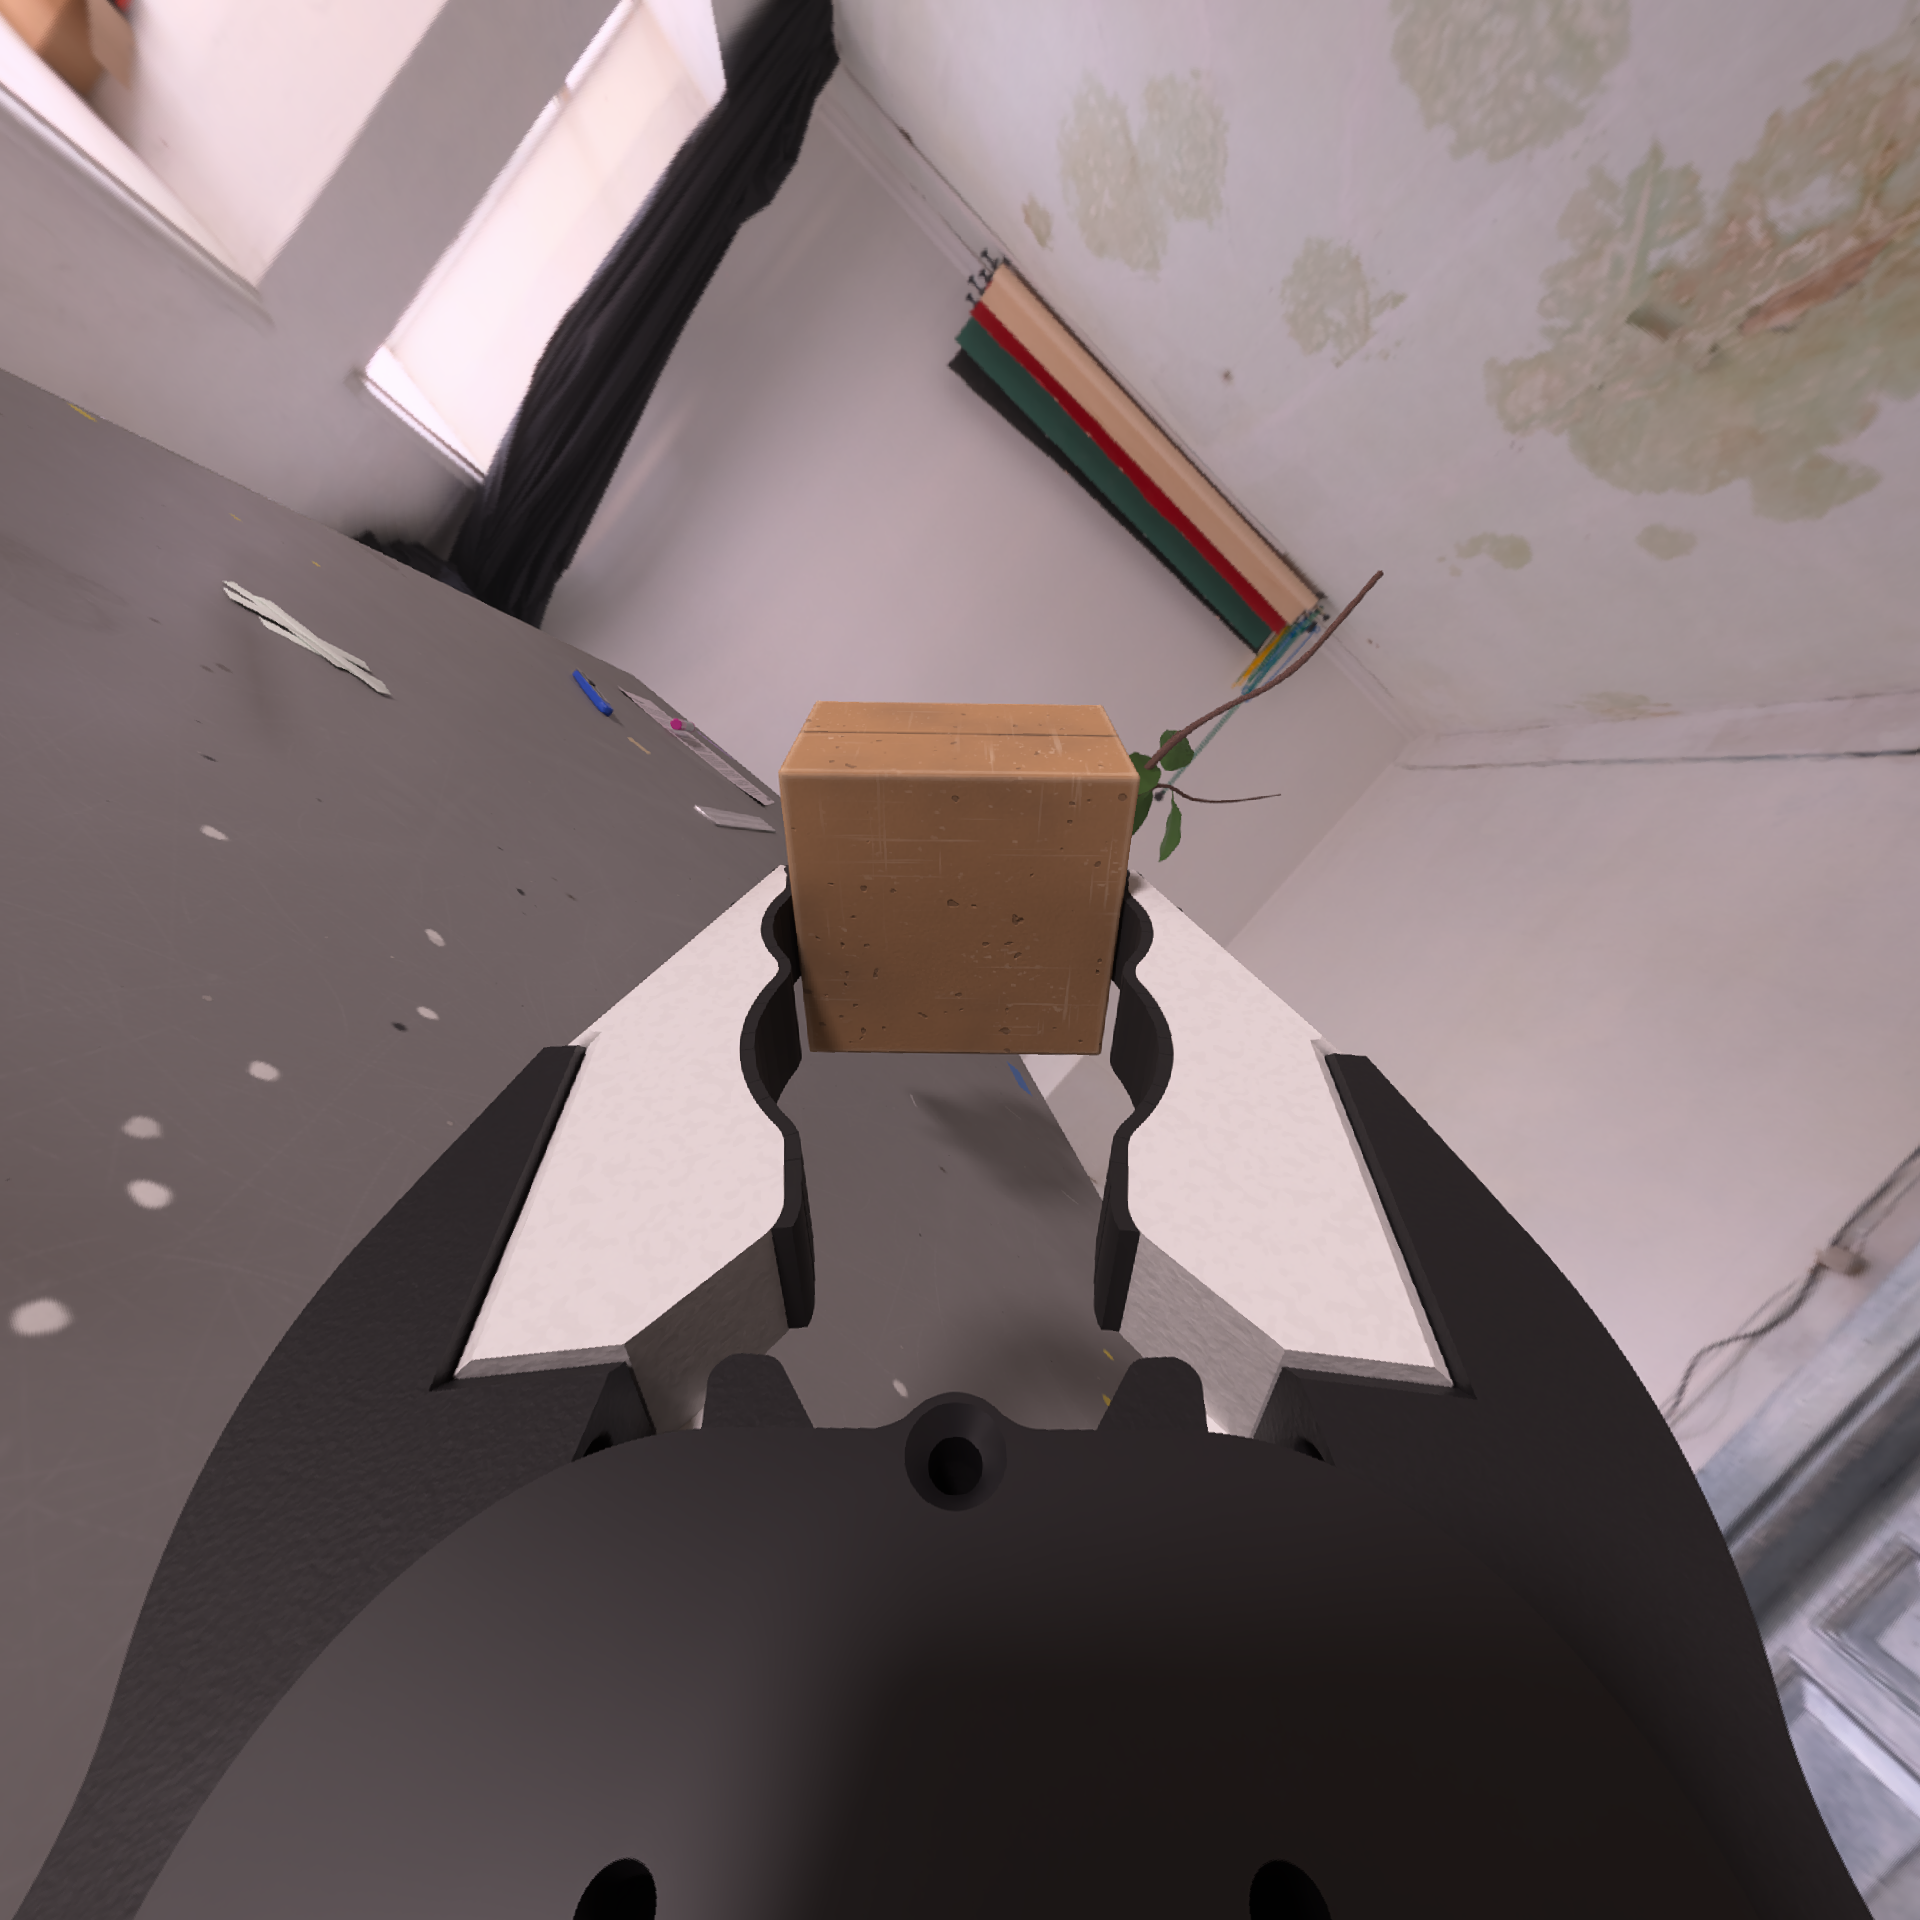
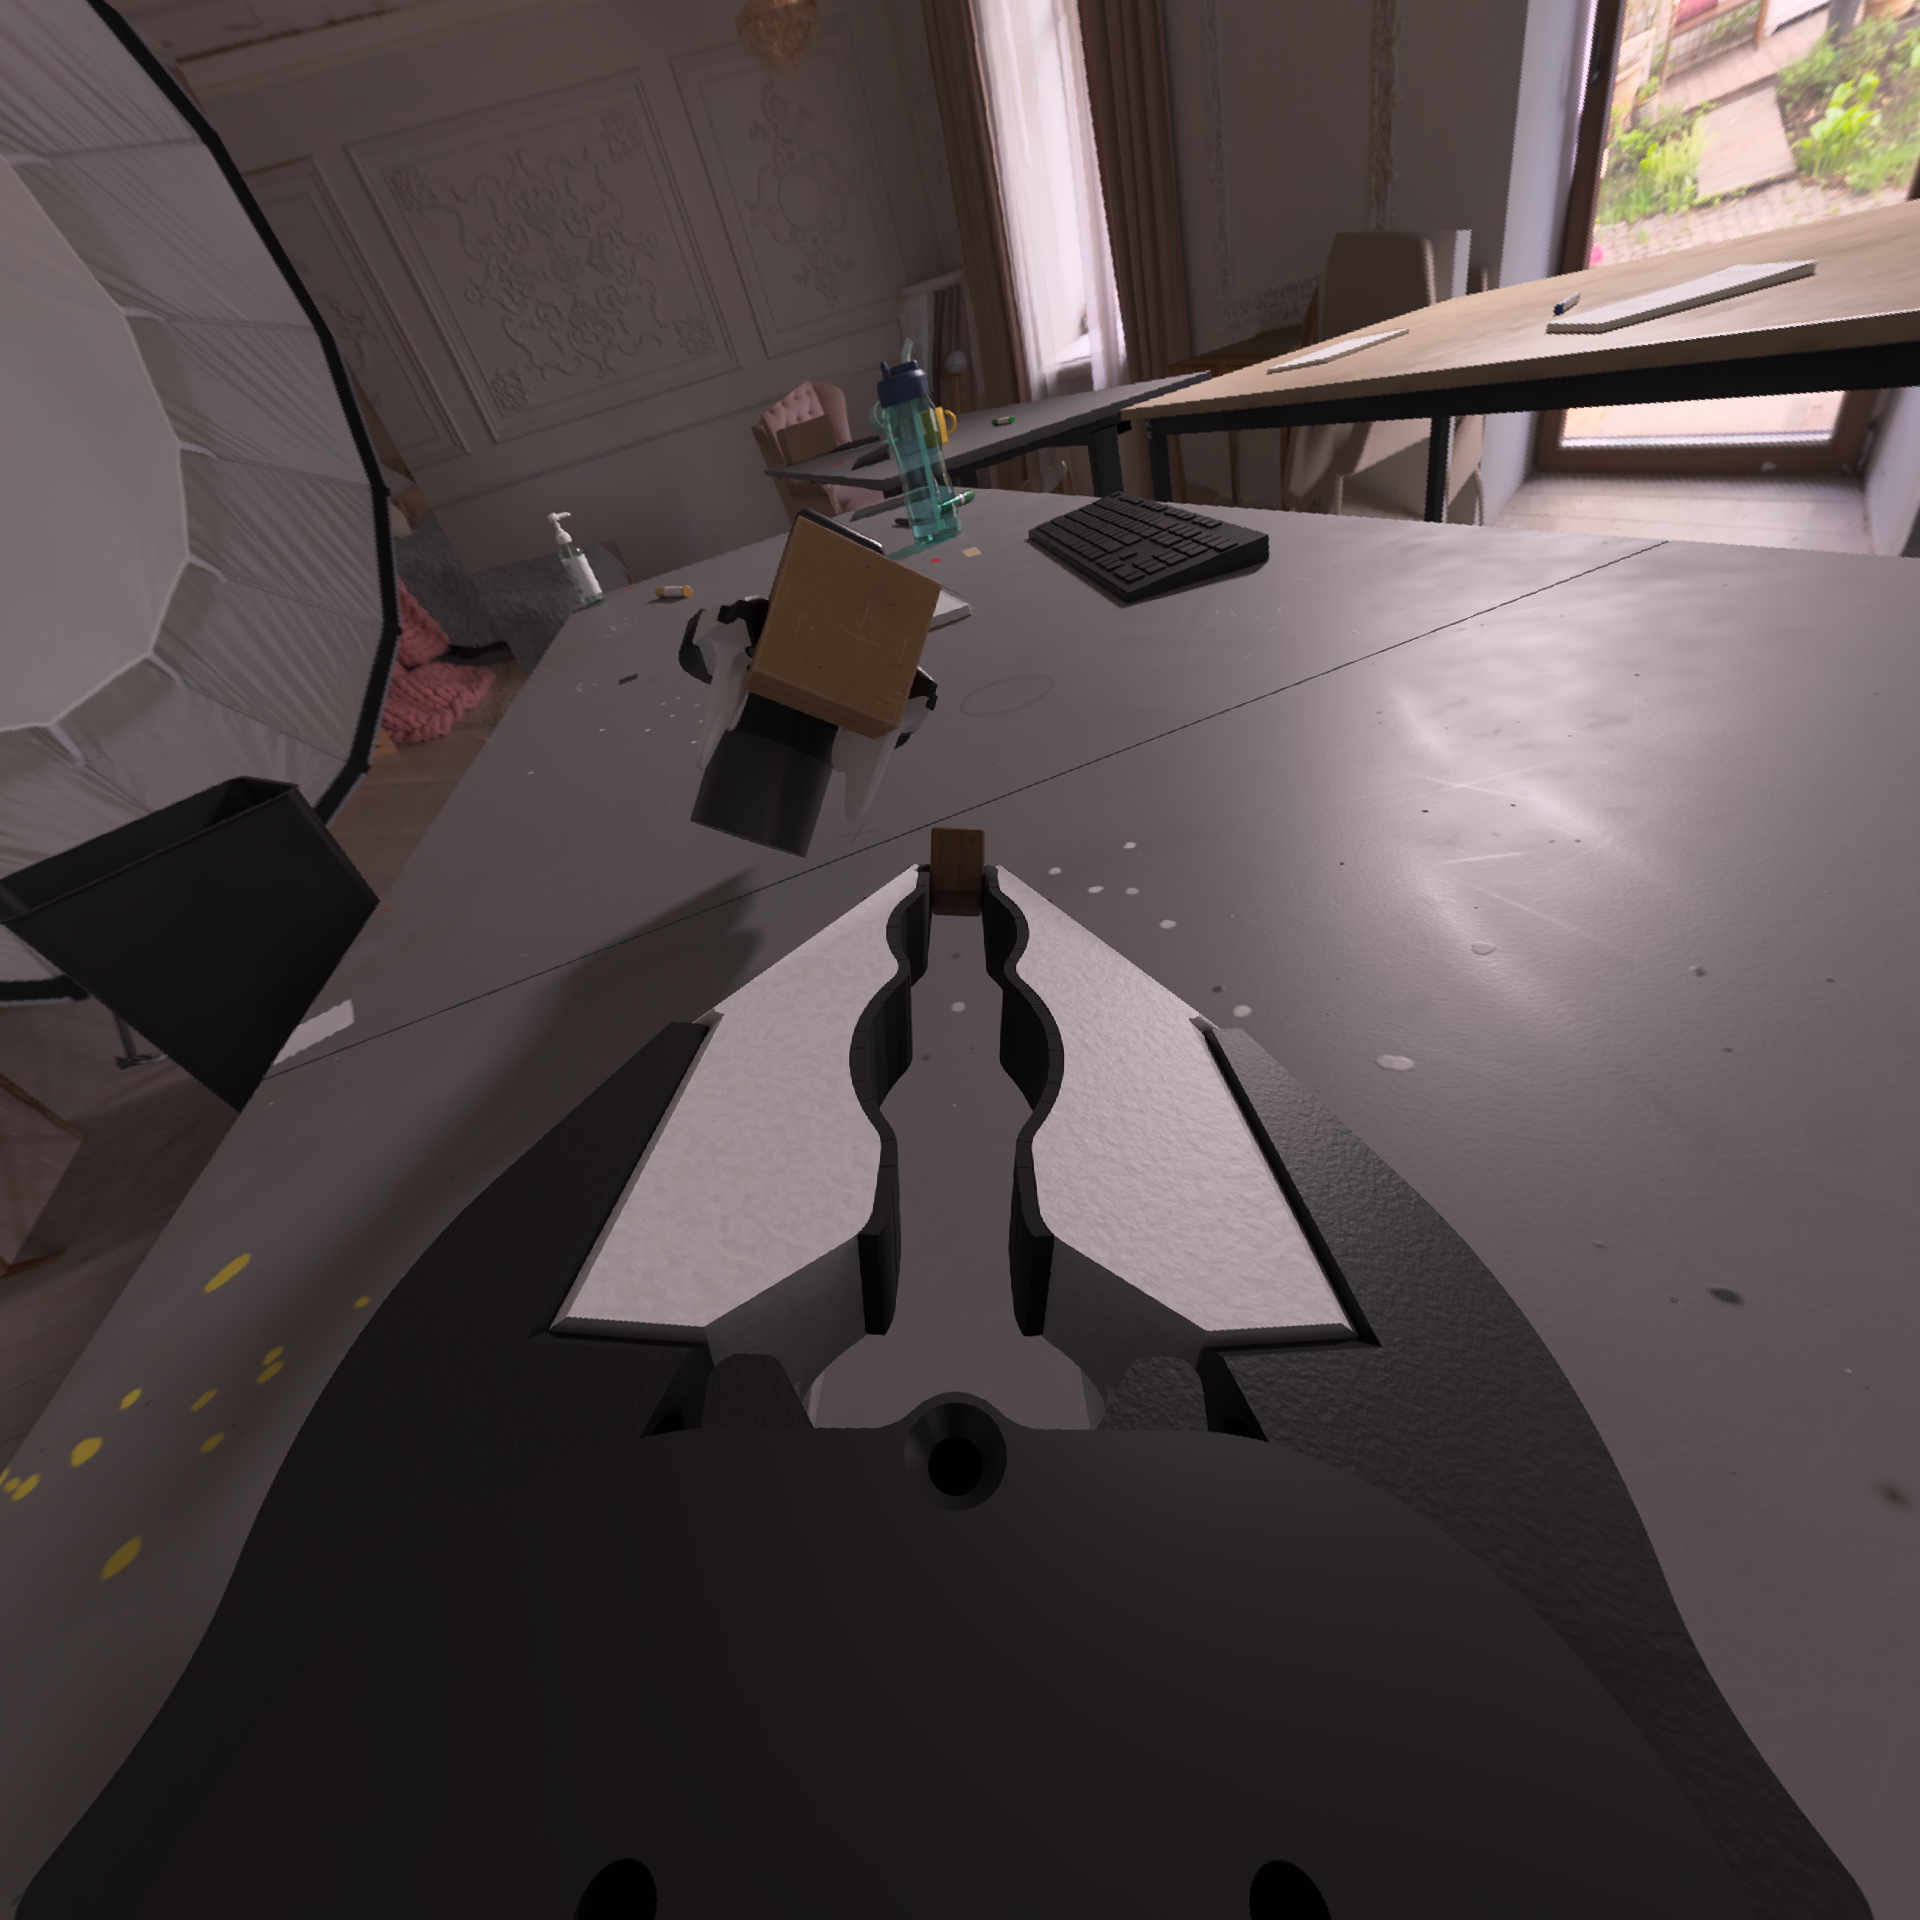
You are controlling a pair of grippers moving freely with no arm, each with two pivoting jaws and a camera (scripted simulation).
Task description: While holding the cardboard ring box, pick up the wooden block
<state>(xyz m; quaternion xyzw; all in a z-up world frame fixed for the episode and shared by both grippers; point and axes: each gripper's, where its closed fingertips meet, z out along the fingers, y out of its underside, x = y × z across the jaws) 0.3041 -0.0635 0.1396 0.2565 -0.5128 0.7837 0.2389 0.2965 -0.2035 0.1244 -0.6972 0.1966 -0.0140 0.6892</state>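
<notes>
Your left gripper [image 1: 956, 914] is clamped on the cardboard ring box [image 1: 954, 883], which fills the centre of the left wrist view: both fingertips press the box's two side faces, with the jaws spread about as wide as the box itself, and most of the box stands out beyond the tips. That view is tilted, so the grey surface [image 1: 260, 883] slants across the left half of the frame and a pale wall and stained ceiling fill the right (a leafy twig [image 1: 1174, 774] pokes out just behind the box's right edge). In the right wrist view you can see the same left gripper [image 2: 821, 675] above and left of centre, raised clear of the surface [image 2: 1455, 935] with the cardboard ring box [image 2: 847, 634] in its grip, tilted. Your right gripper [image 2: 957, 883] sits at centre frame with its jaws drawn narrow, and the small dark wooden block [image 2: 957, 871] stands upright between the fingertips, both tips against its sides, so it is gripped; whether the block's base touches the surface you cannot tell from here. Farther back on the surface lie a black keyboard [image 2: 1148, 545] toward the upper right and a clear teal water bottle [image 2: 914, 457] just above the held box, while a black bin [image 2: 187, 925] stands at the left edge.
</notes>
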